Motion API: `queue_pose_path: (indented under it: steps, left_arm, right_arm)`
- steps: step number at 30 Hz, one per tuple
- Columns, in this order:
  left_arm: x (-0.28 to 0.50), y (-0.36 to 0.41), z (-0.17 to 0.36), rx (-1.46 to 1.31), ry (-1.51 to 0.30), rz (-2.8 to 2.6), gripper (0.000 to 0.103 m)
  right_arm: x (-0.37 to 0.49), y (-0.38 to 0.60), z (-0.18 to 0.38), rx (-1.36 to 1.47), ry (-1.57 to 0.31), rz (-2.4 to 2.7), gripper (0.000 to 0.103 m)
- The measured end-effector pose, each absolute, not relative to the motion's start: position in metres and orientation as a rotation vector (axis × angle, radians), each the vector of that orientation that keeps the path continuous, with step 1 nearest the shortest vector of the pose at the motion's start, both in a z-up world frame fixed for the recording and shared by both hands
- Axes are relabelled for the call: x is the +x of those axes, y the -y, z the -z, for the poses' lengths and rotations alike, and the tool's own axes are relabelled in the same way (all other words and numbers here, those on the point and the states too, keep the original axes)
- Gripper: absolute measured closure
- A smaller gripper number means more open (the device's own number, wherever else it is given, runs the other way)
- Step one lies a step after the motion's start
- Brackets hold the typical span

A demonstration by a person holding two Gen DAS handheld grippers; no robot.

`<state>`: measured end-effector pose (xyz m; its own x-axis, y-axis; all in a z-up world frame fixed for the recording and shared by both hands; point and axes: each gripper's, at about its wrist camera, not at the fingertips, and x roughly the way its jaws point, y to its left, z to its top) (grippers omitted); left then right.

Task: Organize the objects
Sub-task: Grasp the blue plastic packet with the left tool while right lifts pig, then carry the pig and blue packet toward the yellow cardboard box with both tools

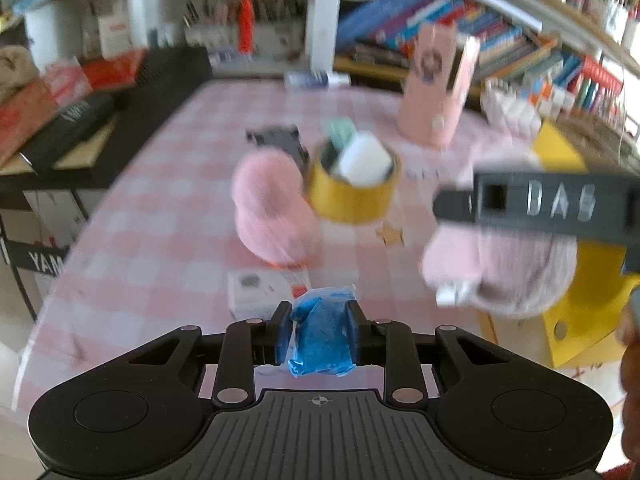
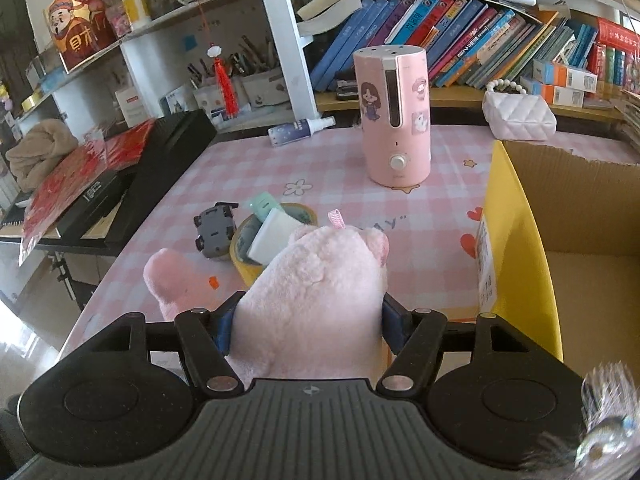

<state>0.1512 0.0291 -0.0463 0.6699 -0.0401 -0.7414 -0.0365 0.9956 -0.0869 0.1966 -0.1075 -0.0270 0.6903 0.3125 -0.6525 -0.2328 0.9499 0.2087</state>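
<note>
A pink plush (image 2: 316,292) is clamped in the right gripper (image 2: 310,328), raised above the checked table (image 2: 344,168) beside a yellow box (image 2: 516,240). The left gripper (image 1: 320,334) pinches a blue packet (image 1: 322,332) over the table's near edge.

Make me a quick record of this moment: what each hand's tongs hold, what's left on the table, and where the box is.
left tongs: shut on a blue packet
right tongs: shut on a pink plush toy
table: pink checked cloth
left on table: yellow tape roll with a white block and a green item in it; grey toy car; second pink plush; pink humidifier; spray bottle; white purse
box: yellow cardboard, open, at the table's right
</note>
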Motion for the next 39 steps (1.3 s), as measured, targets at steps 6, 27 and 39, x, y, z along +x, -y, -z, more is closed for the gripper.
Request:
queue_pose_path:
  steps: [6,27,39]
  left_arm:
    - [0.129,-0.052,0.012,-0.127,-0.723,-0.001,0.077]
    - [0.028,-0.069,0.002,-0.103,-0.706,0.142,0.077]
    - [-0.01,-0.046,0.006,-0.024,-0.721,0.292,0.077]
  right_arm:
    - [0.179,0.11,0.016,0.096,-0.738,-0.294,0.038]
    - [0.053,0.099,0.02,0.072,-0.779,-0.197,0.037]
    - [-0.011,0.125,0.03,0.17,-0.795,-0.059,0.037]
